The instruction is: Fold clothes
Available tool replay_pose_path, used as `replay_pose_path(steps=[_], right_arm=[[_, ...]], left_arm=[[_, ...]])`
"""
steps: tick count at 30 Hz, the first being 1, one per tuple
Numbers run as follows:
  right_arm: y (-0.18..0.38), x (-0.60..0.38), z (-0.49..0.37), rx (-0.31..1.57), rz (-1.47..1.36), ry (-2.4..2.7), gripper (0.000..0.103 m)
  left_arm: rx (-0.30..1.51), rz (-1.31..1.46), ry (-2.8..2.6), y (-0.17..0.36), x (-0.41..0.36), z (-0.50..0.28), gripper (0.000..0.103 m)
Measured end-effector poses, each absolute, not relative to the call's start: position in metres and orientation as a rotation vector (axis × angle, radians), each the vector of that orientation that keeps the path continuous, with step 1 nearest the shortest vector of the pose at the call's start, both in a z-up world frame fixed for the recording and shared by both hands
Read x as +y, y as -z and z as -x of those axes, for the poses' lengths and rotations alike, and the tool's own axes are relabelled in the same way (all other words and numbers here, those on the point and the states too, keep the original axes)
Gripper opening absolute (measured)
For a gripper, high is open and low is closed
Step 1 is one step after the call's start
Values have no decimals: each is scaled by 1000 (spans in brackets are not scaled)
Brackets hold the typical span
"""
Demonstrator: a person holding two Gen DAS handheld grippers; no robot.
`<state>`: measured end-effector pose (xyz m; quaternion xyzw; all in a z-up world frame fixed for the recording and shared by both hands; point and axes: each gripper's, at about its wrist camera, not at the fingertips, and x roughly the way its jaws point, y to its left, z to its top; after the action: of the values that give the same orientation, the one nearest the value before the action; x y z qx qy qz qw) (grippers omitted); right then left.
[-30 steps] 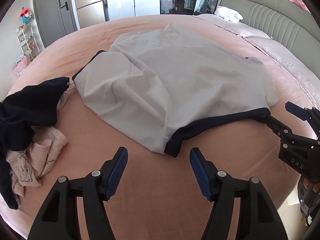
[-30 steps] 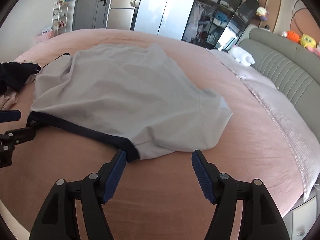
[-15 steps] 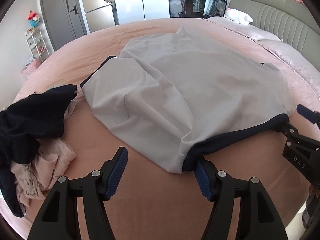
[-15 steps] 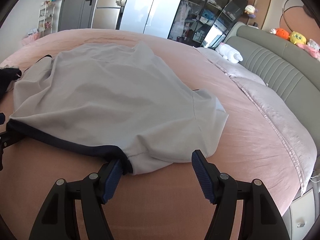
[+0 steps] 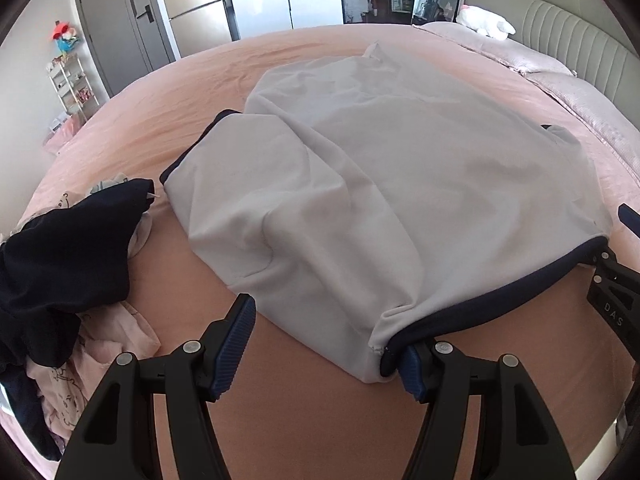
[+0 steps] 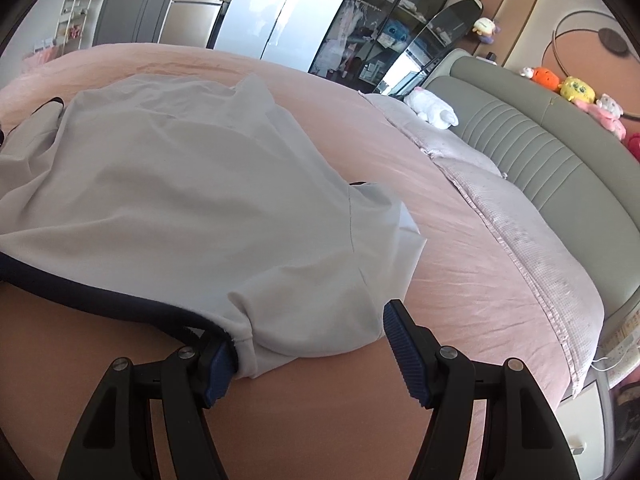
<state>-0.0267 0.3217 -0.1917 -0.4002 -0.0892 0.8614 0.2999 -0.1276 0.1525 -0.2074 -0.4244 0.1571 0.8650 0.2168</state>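
Left wrist view
Shirt (image 5: 384, 184): spread out on the pink bed (image 5: 288, 64), pale grey, soft and light, floppy, full of wrinkles; will sag and bend when lifted.
Dark hem (image 5: 500, 296): thick navy edge along the near side of the shirt; likely the best place to grab, at its two corners.
Left gripper (image 5: 322, 348): pointing down at the near left corner of the shirt, fingers (image 5: 236, 348) wide apart, nothing squeezed; corner of the shirt sits between them, right pad touching the hem end.
Right gripper (image 5: 616, 280): seen at the other end of the hem, right of the shirt; too little showing here to tell how wide.
Pile of clothes (image 5: 68, 264): dark and pink, left of the shirt, close beside it but not in the way.

Right wrist view
Shirt (image 6: 192, 208): same soft cloth, lumpy near the corner, sleeve folded at the right side.
Right gripper (image 6: 306, 350): tipped down at the near right corner of the shirt, fingers (image 6: 404, 350) wide apart, holding nothing; corner lies between them, left pad against the dark hem (image 6: 120, 304).
Headboard (image 6: 540, 152): green, well beyond the shirt, far from both hands.
Next, as a guess: close both on the corners, pinch deep, lift slow so the thin cloth does not slip out.
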Motion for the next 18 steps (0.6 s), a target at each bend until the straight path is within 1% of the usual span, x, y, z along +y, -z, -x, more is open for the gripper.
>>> replay_pose_path(steps=[3, 4, 5, 6, 7, 8, 9, 11, 12, 13, 15, 16, 18], right_arm=[[188, 322, 25, -250, 1044, -2300, 67], [188, 321, 25, -261, 1040, -2303, 66], [188, 319, 25, -278, 1040, -2305, 58], [188, 317, 25, -296, 1042, -2306, 48], [189, 315, 26, -317, 1048, -2307, 45], [189, 311, 26, -344, 1047, -2306, 38], [188, 305, 26, -379, 1041, -2304, 29], [186, 295, 25, -450, 1018, -2295, 22], [185, 291, 23, -491, 999, -2280, 21], [184, 288, 21, -522, 980, -2263, 21], [181, 284, 16, -576, 948, -2231, 21], [181, 286, 14, -572, 952, -2223, 21], [179, 288, 8, -543, 973, -2221, 21]], left_arm=[[452, 1133, -2427, 204, 150, 123, 61], [463, 1115, -2433, 202, 150, 120, 52], [474, 1101, -2430, 200, 151, 117, 42], [486, 1089, -2422, 199, 153, 115, 38], [494, 1078, -2418, 198, 154, 112, 32], [501, 1067, -2415, 198, 156, 109, 25], [505, 1058, -2414, 196, 157, 106, 23], [497, 1059, -2416, 193, 155, 102, 19], [482, 1078, -2421, 191, 151, 102, 19], [466, 1096, -2425, 189, 148, 102, 19], [380, 1132, -2421, 182, 137, 103, 19], [331, 1149, -2416, 179, 131, 103, 19], [334, 1137, -2425, 172, 126, 98, 19]])
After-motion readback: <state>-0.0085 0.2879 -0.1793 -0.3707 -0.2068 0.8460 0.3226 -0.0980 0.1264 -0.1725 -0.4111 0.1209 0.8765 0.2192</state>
